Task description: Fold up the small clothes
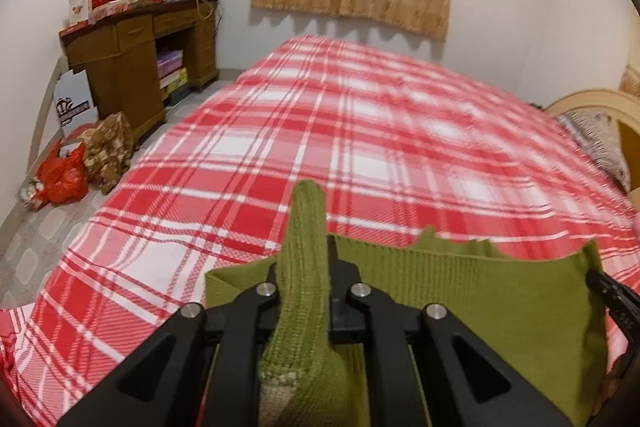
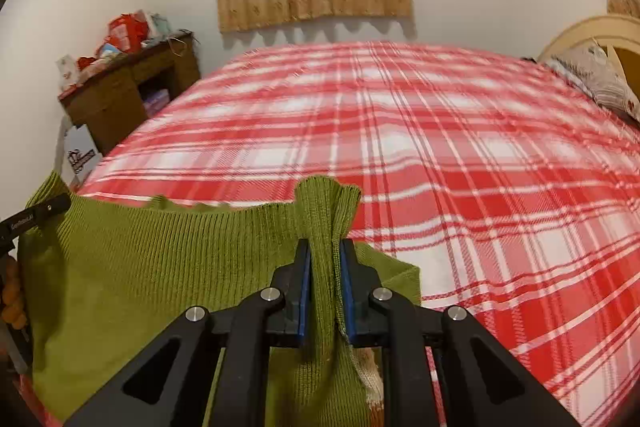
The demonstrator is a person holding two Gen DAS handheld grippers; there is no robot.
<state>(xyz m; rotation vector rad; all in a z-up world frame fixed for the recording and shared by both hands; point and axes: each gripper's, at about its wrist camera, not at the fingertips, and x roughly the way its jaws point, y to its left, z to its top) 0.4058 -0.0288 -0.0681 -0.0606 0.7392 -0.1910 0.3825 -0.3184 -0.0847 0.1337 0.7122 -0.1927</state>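
Note:
A small olive-green knit garment [image 1: 480, 291] hangs stretched between my two grippers above the near edge of the bed. My left gripper [image 1: 306, 251] is shut on its left corner, which sticks up between the jaws. My right gripper [image 2: 325, 251] is shut on the other corner, pinched between blue pads [image 2: 305, 287]. The garment [image 2: 140, 267] spreads left in the right wrist view, where the left gripper's finger [image 2: 36, 217] shows at the edge. The right gripper's finger [image 1: 612, 295] shows at the right in the left wrist view.
A bed with a red and white plaid cover [image 1: 360, 131] fills both views. A brown desk [image 1: 136, 55] piled with red items stands at the far left, with bags [image 1: 64, 171] on the floor. A pillow and headboard [image 2: 592, 67] are at the far right.

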